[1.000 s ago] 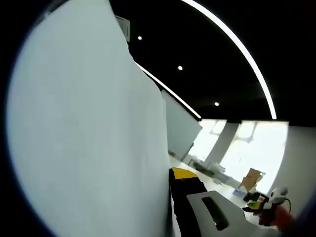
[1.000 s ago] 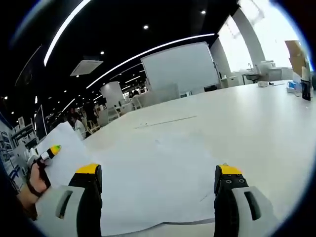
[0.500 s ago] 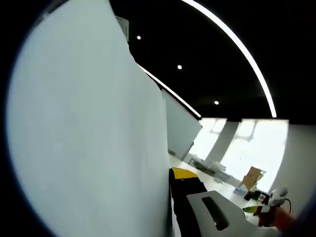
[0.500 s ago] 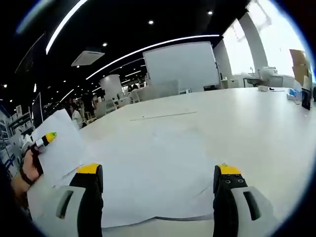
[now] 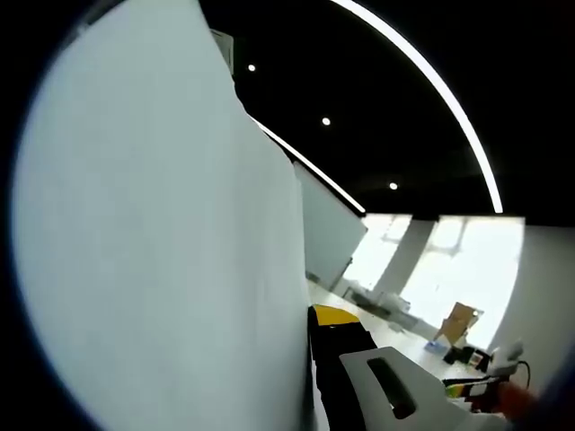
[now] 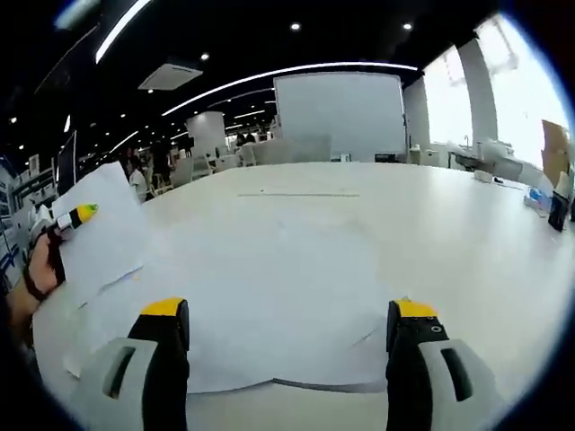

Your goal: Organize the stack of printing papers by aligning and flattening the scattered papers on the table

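The left tongs (image 6: pixel 65 220) pinch a white sheet (image 5: pixel 153 242) and hold it raised off the bench (image 6: pixel 449 224). In the left gripper view this sheet stands close before the camera and covers the left half of the picture, its edge running down just beside the one jaw that is visible, yellow-tipped and black. In the right gripper view the same sheet (image 6: pixel 103 229) appears at the left, tilted up, with the left tongs' yellow tip clamped on its upper left corner and a hand (image 6: pixel 31 269) behind them.

The right tongs (image 6: pixel 286 310) are spread wide, with nothing between the jaws. They hover low over the near edge of the papers (image 6: pixel 260 296), which lie flat on the white bench in a loose spread; the sheet edges do not line up, and one edge shows as a faint slanted line near the right jaw. Whether the jaws touch the paper cannot be told.

The bench is broad and pale. Well apart from the papers, at its far right edge, stand a few small things (image 6: pixel 548 202) too blurred to name; no container can be made out among them. Beyond the bench stands a white board (image 6: pixel 340 117) under a dark ceiling (image 6: pixel 296 36) with strip lights.
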Tool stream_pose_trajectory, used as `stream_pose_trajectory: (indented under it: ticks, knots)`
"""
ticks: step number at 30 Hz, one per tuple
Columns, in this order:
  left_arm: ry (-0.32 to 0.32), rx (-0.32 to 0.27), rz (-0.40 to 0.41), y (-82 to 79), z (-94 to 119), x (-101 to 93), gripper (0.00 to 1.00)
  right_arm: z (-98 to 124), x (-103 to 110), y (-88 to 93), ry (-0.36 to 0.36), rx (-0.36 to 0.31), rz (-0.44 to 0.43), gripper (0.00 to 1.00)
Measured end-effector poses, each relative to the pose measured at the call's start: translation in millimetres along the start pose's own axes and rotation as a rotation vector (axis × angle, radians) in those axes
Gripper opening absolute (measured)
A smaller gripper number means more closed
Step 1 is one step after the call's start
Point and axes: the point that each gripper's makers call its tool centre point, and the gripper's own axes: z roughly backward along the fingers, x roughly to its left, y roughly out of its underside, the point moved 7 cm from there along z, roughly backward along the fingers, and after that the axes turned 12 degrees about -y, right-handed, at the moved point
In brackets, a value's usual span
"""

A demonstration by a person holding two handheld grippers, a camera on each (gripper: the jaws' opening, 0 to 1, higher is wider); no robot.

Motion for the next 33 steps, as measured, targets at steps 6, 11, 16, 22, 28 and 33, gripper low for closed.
stream_pose_trajectory:
  ticks: [6,11,16,22,28,33]
  knots:
    - [0.002,0.002,0.001,0.1,0.1,-0.1,0.06,0.6,1.8,3.1,0.009,0.030,0.025,0.84]
    - [0.003,0.001,0.006,-0.1,0.1,0.4,0.06,0.0,4.5,6.6,0.007,0.054,0.041,0.84]
    - [0.003,0.001,0.009,-0.1,0.0,0.6,0.06,1.0,7.3,7.2,0.010,0.049,0.050,0.84]
    - [0.002,0.001,0.008,0.2,-0.3,0.6,0.06,0.1,5.9,7.0,0.007,0.044,0.051,0.84]
    - [0.001,0.000,0.006,0.0,-0.8,1.7,0.06,0.2,8.7,7.4,0.001,0.038,0.056,0.83]
    - [0.000,0.000,0.005,-0.1,-1.0,1.9,0.06,-0.7,5.7,6.0,0.005,0.034,0.074,0.83]
